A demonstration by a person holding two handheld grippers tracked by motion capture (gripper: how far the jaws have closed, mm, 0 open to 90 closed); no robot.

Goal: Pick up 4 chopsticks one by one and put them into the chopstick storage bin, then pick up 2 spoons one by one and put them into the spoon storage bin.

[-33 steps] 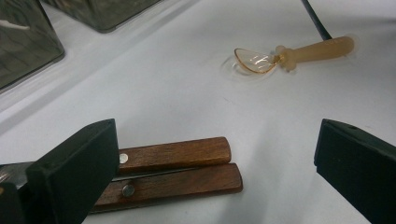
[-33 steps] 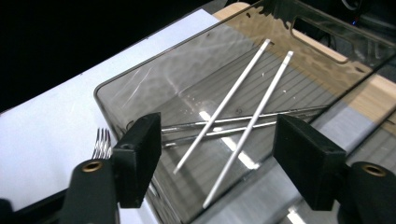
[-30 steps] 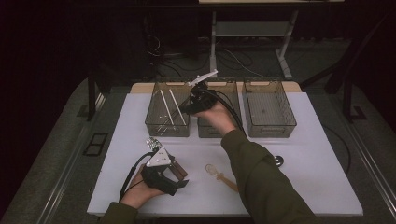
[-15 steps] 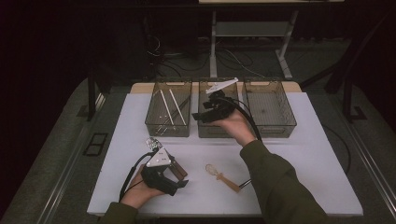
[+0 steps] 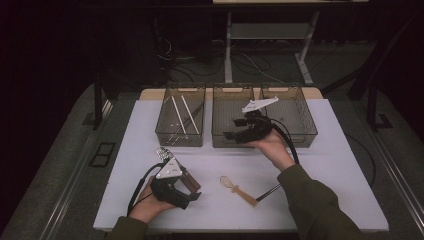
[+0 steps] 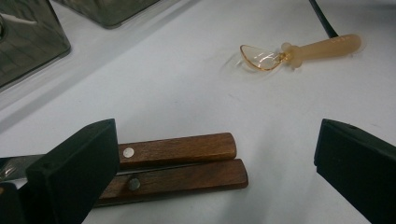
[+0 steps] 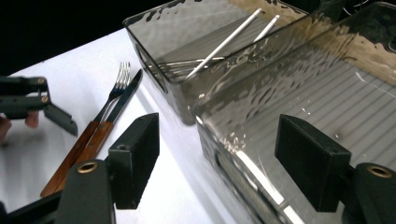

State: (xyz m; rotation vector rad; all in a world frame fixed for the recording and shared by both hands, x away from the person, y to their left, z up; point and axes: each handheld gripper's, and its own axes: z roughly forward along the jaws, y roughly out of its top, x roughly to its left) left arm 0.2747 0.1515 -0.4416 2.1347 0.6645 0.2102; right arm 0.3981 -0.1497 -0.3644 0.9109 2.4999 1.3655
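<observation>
White table (image 5: 320, 165): bins (image 5: 181, 120) flank both wide, empty grippers (spoon (image 5: 239, 190) lies between).

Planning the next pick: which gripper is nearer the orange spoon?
Left. The left gripper sits just beside the orange spoon on the table; the right gripper is farther back, at the middle bin.

handles (image 6: 177, 163): glossy wood | spoon (image 6: 299, 51): translucent plastic | bins (image 7: 299, 93): smoky plastic

The left jaw hides the wooden handles' (image 6: 180, 165) far ends.
</observation>
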